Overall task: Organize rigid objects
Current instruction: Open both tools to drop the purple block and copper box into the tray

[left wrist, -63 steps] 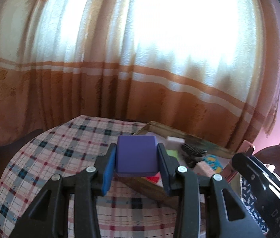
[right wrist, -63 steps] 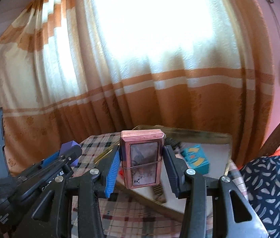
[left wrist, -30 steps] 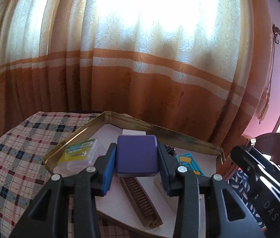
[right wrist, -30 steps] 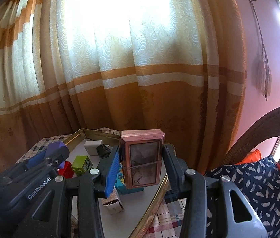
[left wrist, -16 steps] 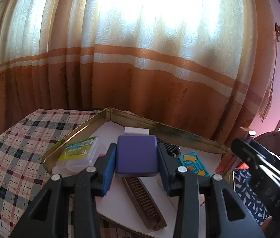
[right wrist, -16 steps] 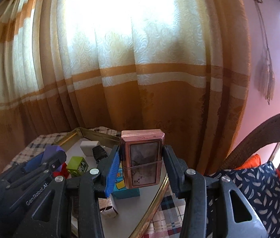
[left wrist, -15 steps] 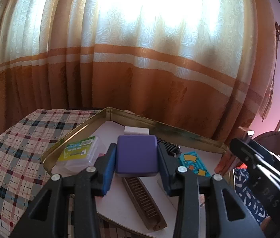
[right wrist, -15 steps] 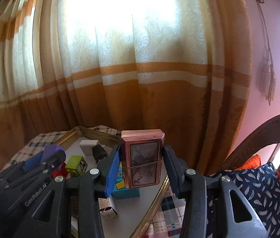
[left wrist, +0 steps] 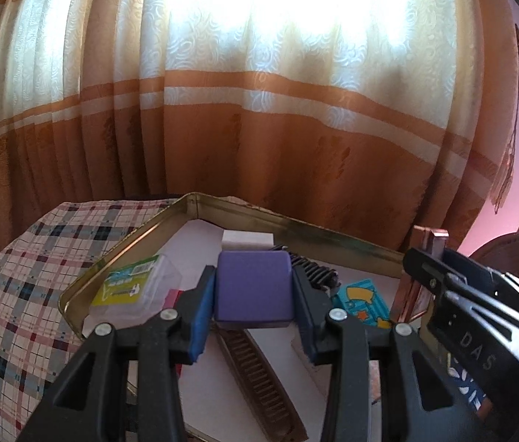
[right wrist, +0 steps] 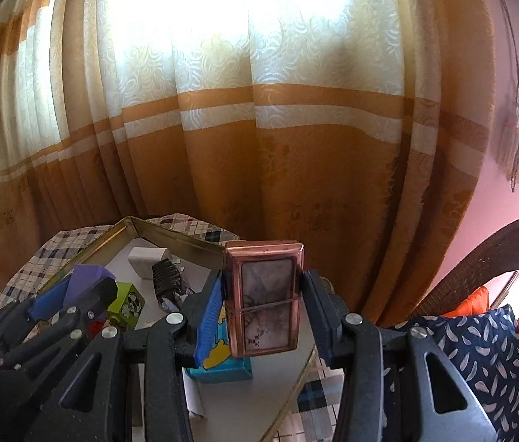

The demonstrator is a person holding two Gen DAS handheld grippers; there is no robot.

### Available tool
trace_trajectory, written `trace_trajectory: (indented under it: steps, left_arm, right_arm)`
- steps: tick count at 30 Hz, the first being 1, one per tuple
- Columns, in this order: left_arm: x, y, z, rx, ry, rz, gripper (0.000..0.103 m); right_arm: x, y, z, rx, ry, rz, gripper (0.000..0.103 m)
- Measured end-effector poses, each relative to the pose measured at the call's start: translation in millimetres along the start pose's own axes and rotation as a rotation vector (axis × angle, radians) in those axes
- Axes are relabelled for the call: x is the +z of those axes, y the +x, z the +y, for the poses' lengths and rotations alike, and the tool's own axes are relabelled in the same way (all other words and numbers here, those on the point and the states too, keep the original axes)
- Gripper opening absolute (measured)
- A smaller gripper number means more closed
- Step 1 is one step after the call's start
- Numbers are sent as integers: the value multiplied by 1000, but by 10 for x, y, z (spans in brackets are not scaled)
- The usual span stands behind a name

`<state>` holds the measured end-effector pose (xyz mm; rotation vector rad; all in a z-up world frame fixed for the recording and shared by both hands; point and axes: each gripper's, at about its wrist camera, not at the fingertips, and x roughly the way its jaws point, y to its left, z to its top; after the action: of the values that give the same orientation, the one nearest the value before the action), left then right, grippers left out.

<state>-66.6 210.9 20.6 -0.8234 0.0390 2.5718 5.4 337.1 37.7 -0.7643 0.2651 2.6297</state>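
Here, claws: two, both in the air above the tray
Left claw [left wrist: 254, 307]: clamped on one purple block [left wrist: 253, 289], its fingers pressing the block's left and right faces; the block hangs over the middle of the tray
Right claw [right wrist: 261, 311]: clamped on one copper-framed case [right wrist: 264, 300], held upright between the fingers above the tray's right side; in the left wrist view the case's edge shows at the right, just beside the tray's far rim
Tray [left wrist: 296, 225]: one, gold-rimmed metal with a pale floor, set cornerwise on the surface
Clear box with green label [left wrist: 132, 287]: one, in the tray's left part near the rim
White block [left wrist: 246, 238]: one, toward the tray's far corner, behind the purple block
Black ribbed piece [left wrist: 314, 272]: one, just right of the white block
Teal box with yellow shapes [left wrist: 362, 300]: one, in the tray's right part, under the right claw in the right wrist view
Brown comb-like bar [left wrist: 259, 377]: one, lying flat on the tray floor below the left claw
Green cube [right wrist: 129, 304]: one, seen only from the right wrist, in the tray beside something red that is mostly hidden
Surface: one round top under a plaid cloth [left wrist: 20, 283] of cream, red and dark blue
Room: a cream-and-orange banded curtain [left wrist: 259, 129] with bright light behind it; a pink wall at the right; one wicker chair [right wrist: 487, 254] with a navy leaf-print cushion [right wrist: 480, 361] and an orange one behind it
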Motion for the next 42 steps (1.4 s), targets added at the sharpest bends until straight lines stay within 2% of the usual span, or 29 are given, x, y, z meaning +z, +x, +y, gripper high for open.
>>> trace_trajectory:
  steps: [5,6,12,15,17,18,23,25,27,29,30,32,35,37,42]
  left_arm:
    - [14,102,22,28,-4,50,39]
    - [10,119,22,36,0,57,39]
    - [-27,261,45,67,1,127,39]
    - [-41,336,50,74,3,164,39]
    - [-20,358,36,88,19,168,39]
    - [-6,371,35,91,22,172,39]
    - [41,438,3,114,45,191,39]
    - [64,503,-10,133,54,218,40]
    - [81,597,-13,127,59,286,47]
    - [105,625,-39,89,71,326,67]
    - [107,627,-59,82,86,336,72]
    - [107,630,-105,104,122,348,83]
    - [112,666,-70,82,99,391,94]
    - [100,700,-22,44,73,436,99]
    - [75,631,-36,16,74,440,101]
  right_arm:
    - [81,200,126,29,-34,66,45]
    - [89,243,150,35,-44,82,33]
    - [115,415,297,48,-140,174,31]
    - [136,454,272,71,-138,190,33]
    - [135,482,234,88,-115,204,41]
    - [127,502,216,100,-103,217,48]
    - [115,554,171,140,-66,251,51]
    - [110,549,159,155,-56,254,56]
    - [115,538,142,153,-41,249,65]
    - [118,498,105,148,-14,227,73]
    - [116,484,91,148,-3,220,75]
    - [98,453,64,159,31,219,75]
    - [46,399,57,153,66,222,75]
    - [28,359,52,149,82,221,78]
    - [6,215,19,113,96,191,80]
